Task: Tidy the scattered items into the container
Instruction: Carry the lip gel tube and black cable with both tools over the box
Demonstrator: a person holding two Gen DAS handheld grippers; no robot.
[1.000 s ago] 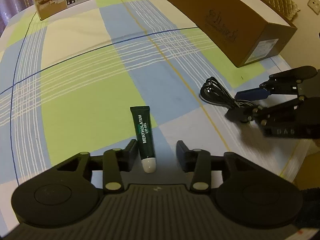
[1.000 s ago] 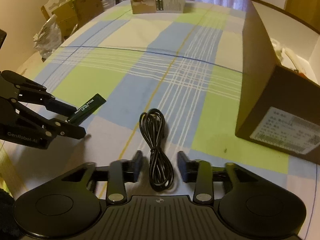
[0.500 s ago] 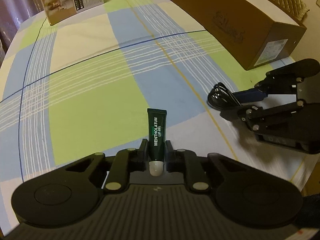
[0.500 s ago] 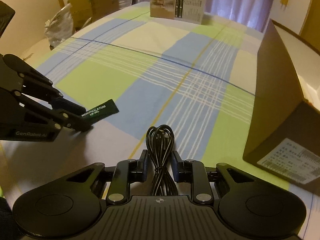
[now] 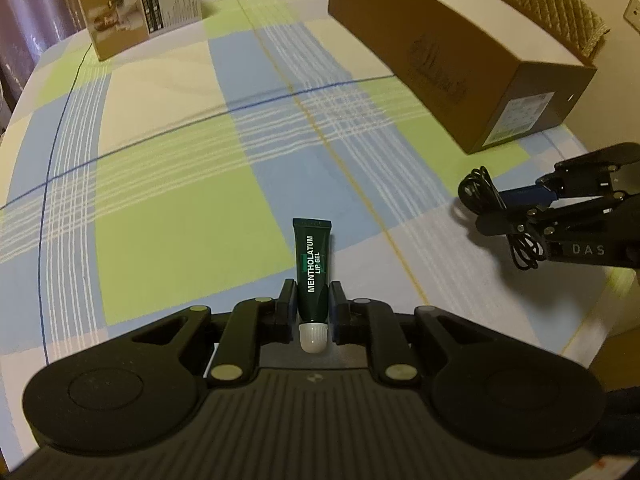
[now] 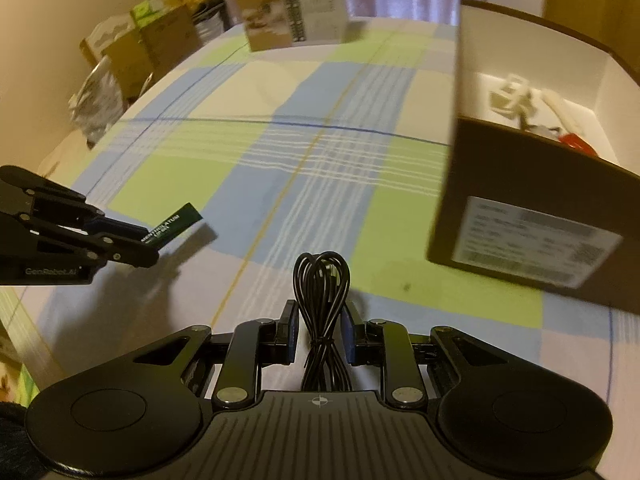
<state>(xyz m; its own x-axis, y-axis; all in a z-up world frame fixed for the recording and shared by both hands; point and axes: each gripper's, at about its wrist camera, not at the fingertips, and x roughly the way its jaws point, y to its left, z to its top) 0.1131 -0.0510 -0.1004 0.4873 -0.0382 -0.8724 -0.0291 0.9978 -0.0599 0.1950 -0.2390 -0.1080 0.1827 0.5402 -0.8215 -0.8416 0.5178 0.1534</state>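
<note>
Both grabs landed in the last second: a second ago the jaws stood wide either side of each item, half a second ago they had closed, and now both items are clear of the cloth, judging by the shadows under them in the right wrist view. Left gripper (image 5: 313, 307) is clamped on the lip gel tube (image 5: 313, 268), pinching it low, just above the white cap, which points back toward the camera; the flat crimped end sticks out forward. Right gripper (image 6: 320, 334) is clenched on the coiled black cable (image 6: 320, 300) near its tied waist, loops fanning out ahead of the fingers, tail hanging behind. So pickup is done for both; what's left is the carry and drop into the open brown cardboard box (image 6: 520, 184), which sits ahead and to the right of the right gripper, close by. Its white interior already holds some pale bits and something red, too blurred to name. Tube is soft glossy dark green plastic, slightly wedge-shaped, so it may swivel in the grip. Cable is thin, rubbery, floppy; a loop could snag the box's rim. Tablecloth (image 5: 180, 240) is a smooth blue, green and cream plaid. A smaller printed carton (image 5: 140, 8) stands at the table's far edge, untouched.
</note>
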